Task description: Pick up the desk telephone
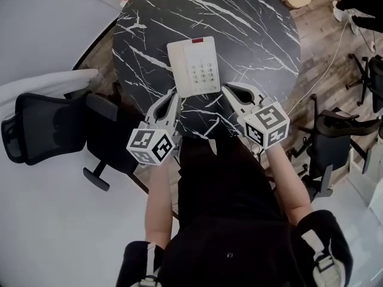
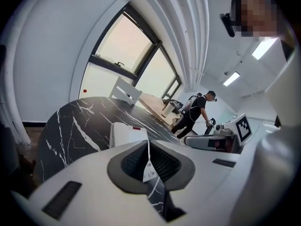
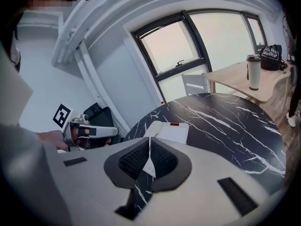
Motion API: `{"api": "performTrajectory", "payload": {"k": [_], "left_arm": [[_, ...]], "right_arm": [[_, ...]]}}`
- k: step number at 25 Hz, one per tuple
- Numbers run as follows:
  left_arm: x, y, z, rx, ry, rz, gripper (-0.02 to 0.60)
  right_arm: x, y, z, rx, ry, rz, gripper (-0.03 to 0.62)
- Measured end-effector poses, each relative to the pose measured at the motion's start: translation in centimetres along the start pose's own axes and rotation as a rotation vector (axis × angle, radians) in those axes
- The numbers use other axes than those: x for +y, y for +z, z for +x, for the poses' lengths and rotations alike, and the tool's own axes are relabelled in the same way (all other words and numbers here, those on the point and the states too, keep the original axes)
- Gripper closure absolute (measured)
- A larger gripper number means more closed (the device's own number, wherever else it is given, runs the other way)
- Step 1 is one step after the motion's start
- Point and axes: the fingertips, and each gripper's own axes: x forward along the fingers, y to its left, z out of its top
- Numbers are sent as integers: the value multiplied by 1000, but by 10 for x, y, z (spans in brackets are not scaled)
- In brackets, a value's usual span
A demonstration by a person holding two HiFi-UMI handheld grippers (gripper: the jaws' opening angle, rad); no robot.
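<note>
A white desk telephone (image 1: 194, 66) with a keypad and a red strip at its far end lies flat on the round black marble table (image 1: 251, 34), near the table's front edge. My left gripper (image 1: 174, 96) hovers just off the phone's near left corner, jaws shut with nothing between them. My right gripper (image 1: 229, 90) sits off the near right corner, likewise shut and empty. The telephone (image 2: 127, 132) shows beyond the left gripper (image 2: 147, 150) in the left gripper view. In the right gripper view the telephone (image 3: 170, 130) lies ahead of the right gripper (image 3: 149, 152).
Black office chairs stand at the left (image 1: 54, 130) and right (image 1: 335, 142) of the table. A wooden table (image 3: 244, 81) with a steel tumbler (image 3: 253, 72) stands beyond. A person (image 2: 195, 112) stands far behind. A white cable (image 1: 323, 70) runs across the wood floor.
</note>
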Motion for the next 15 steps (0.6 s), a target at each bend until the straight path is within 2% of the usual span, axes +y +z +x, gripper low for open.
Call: {"api": "performTrajectory", "payload": {"k": [10, 15], "left_arm": [[22, -39, 27, 90, -21, -24, 564], [30, -50, 33, 108, -25, -30, 563]], "right_arm": [[-10, -32, 33, 67, -30, 40, 562], [-13, -40, 47, 82, -28, 57, 562]]}}
